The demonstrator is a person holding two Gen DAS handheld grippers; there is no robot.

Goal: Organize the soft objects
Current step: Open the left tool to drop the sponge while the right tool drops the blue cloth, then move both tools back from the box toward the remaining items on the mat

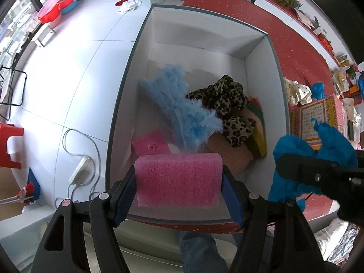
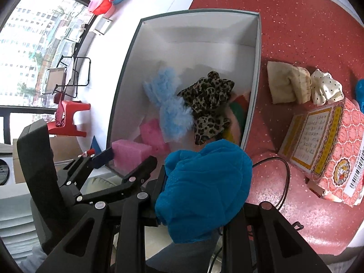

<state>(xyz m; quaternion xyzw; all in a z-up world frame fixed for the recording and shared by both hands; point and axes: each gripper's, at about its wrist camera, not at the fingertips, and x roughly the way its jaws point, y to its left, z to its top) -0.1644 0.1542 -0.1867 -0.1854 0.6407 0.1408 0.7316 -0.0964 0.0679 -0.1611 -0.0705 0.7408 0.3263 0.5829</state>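
Left gripper (image 1: 178, 179), jaws set wide and clamped on a pink foam block (image 1: 178, 177) above the near end of the white box (image 1: 127, 72). Right gripper (image 2: 200, 195), jaws nearly together, pinching a bunched blue cloth (image 2: 204, 188) beside the box, over the red worktop (image 2: 295, 34).

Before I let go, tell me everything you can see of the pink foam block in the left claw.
The pink foam block is a rectangular slab of coarse, open-celled foam, bright pink with a lighter, rounded upper edge. The left claw holds it crosswise: a blue pad presses each end, and the block looks barely squashed. It hangs just inside the near end of the white box, clear of the floor and of a second pink foam piece lying below. Nothing but the pads appears to touch it.
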